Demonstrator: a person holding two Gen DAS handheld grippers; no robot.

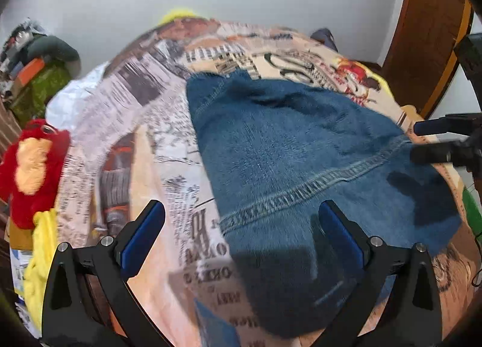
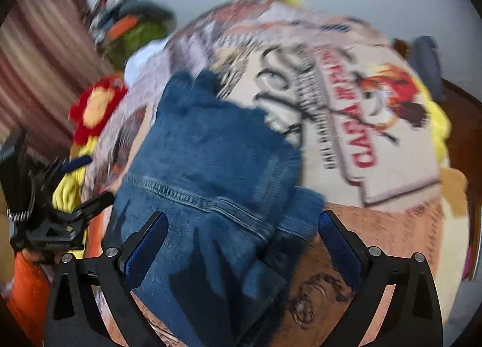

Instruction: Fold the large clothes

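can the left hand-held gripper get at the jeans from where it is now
Probably yes. The left hand-held gripper is open, its right finger already over the jeans, which lie spread on the printed bedspread with nothing on top. The right hand-held gripper sits at the far edge, out of its way.

your blue denim jeans [image 1: 286, 148] lie bunched and partly folded on the printed bedspread [image 1: 144, 124], stitched seam up, one end tapering towards the wall.
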